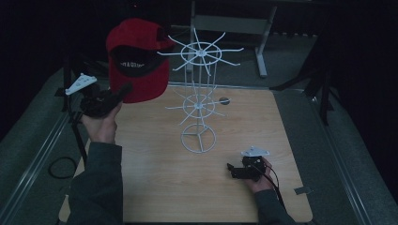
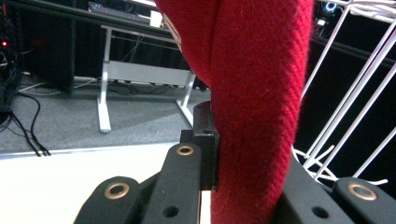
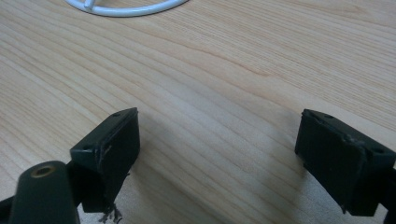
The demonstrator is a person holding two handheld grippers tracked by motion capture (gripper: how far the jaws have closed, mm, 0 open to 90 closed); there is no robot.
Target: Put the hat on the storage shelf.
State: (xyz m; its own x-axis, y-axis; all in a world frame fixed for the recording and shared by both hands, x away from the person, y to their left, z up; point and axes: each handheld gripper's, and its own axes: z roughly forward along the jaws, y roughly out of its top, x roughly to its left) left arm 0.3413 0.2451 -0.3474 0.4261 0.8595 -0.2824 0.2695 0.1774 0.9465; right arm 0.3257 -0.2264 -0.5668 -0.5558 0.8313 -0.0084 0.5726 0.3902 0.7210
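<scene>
We see the left gripper (image 1: 123, 90) clamped on the red cap (image 1: 138, 58), raised beside the white wire rack (image 1: 199, 93) — presumably for hanging on an upper prong. The right gripper (image 1: 231, 168), jaws apart, rests idle on the table (image 1: 155, 178).

Wood tabletop (image 1: 155, 187); grey carpet (image 1: 37, 126) around it, black cable loop (image 1: 62, 167) on it at left, white desk frame (image 1: 234, 23) behind.
</scene>
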